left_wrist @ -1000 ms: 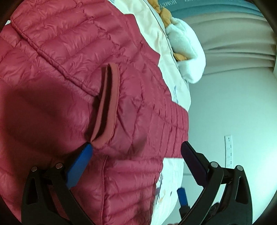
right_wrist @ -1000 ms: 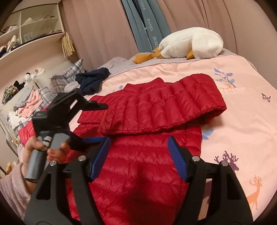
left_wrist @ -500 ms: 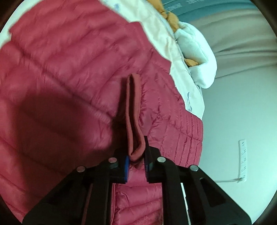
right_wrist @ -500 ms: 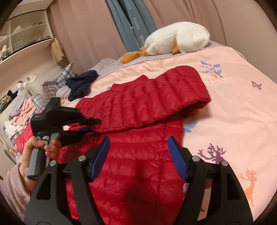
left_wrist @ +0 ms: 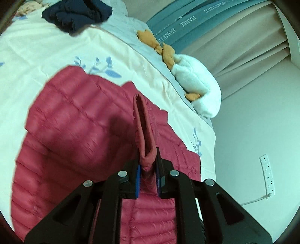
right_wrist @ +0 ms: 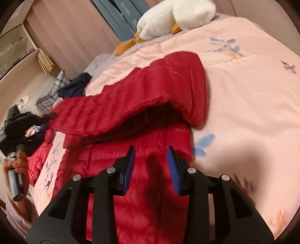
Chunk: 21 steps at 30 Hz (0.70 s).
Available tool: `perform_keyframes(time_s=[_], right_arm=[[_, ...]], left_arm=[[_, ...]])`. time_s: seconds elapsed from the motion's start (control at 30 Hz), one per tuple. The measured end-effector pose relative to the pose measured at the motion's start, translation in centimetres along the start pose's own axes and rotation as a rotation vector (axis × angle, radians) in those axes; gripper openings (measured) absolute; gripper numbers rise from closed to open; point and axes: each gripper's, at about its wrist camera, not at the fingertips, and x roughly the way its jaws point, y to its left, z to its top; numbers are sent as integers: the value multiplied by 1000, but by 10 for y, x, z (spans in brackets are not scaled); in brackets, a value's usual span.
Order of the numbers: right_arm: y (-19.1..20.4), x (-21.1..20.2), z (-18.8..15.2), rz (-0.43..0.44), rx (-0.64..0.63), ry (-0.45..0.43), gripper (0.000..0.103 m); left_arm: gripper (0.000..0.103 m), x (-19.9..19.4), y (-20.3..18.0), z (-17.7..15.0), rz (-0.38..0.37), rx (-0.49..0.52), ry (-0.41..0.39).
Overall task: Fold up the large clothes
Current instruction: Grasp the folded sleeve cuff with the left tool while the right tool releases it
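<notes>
— From the left one, what do you see?
— The left gripper pinches the cuff of the red puffer jacket, lifted over the bed.
— And the right?
— The right gripper hangs spread above the jacket's body, mid-bed, gripping nothing. A white plush goose lies at the far edge.

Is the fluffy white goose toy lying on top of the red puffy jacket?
No, the white plush goose lies at the far edge of the bed, with bare pink bedspread between it and the red quilted jacket.
</notes>
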Motion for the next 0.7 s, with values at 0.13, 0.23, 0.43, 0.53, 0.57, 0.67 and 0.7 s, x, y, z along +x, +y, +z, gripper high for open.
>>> perform_keyframes(time_s=[0.13, 0.23, 0.43, 0.53, 0.57, 0.67, 0.7], right_arm=[[-2, 25, 13, -68, -9, 17, 33], [-3, 29, 19, -145, -14, 0, 33], [-5, 31, 17, -179, -40, 15, 33], [-5, 34, 18, -208, -52, 27, 33], [-6, 35, 19, -206, -45, 33, 33], [-13, 38, 19, -229, -31, 56, 34], [-17, 39, 18, -233, -21, 66, 34]], left_arm=[[13, -12, 13, 10, 49, 9, -37], [13, -14, 33, 14, 125, -4, -57], [13, 8, 69, 12, 235, -20, -16], [13, 15, 80, 7, 259, -33, 5], [13, 16, 83, 7, 268, -36, 9], [14, 18, 90, 5, 319, -15, 25], [20, 17, 92, 5, 319, -9, 41]])
